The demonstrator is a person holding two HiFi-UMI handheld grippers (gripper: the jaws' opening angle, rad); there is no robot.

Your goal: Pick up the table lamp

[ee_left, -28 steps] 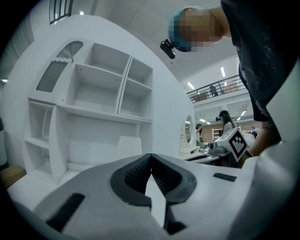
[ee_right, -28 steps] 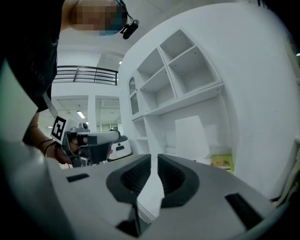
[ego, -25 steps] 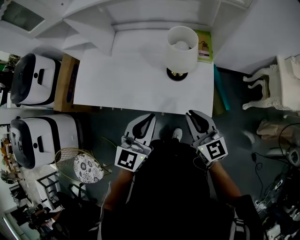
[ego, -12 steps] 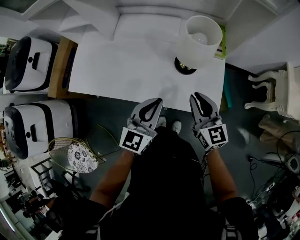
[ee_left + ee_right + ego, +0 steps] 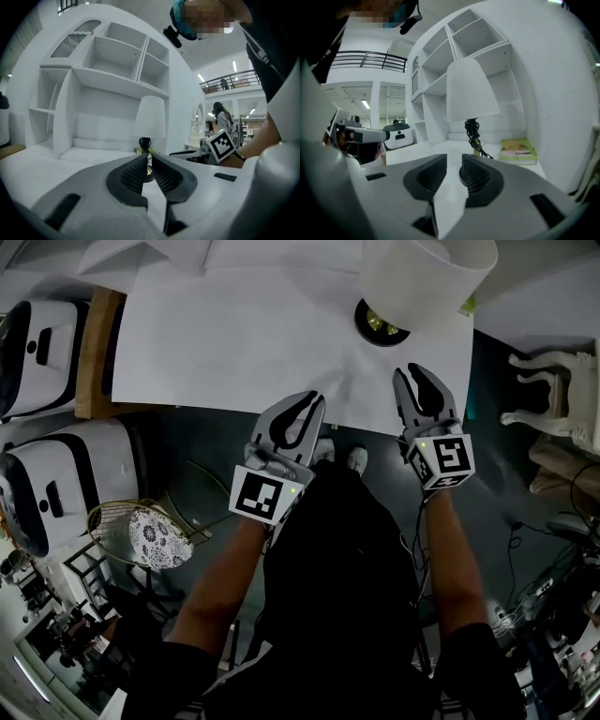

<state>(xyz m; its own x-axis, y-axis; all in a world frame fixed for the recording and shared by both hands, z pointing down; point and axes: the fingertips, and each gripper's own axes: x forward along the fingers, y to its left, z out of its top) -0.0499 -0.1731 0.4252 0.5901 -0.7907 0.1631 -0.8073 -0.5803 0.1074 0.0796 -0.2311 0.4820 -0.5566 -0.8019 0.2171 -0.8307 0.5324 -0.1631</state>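
The table lamp stands at the desk's far right corner, with a white shade [image 5: 427, 273] over a dark round base [image 5: 380, 322]. In the right gripper view its shade [image 5: 471, 91] sits above a stem wrapped in black cord [image 5: 472, 133], just ahead of the jaws. The right gripper [image 5: 422, 374] hovers over the desk's near edge, short of the base; its jaws are opening with nothing between them. The left gripper [image 5: 309, 404] is at the desk's front edge, left of the lamp, jaws shut and empty. Past its tips I see the lamp [image 5: 150, 119] farther off.
The white desk [image 5: 234, 343] carries a white shelf hutch [image 5: 93, 84] at the back. A green book [image 5: 517, 150] lies beside the lamp. Left of the desk are a wooden cabinet [image 5: 89, 352] and two white-black machines [image 5: 66, 484]. A wire basket [image 5: 141, 535] and a white chair [image 5: 553, 395] stand on the floor.
Both grippers have moved forward to the desk's near edge, closer to the lamp. The right gripper's jaws have parted; the left's stay together.
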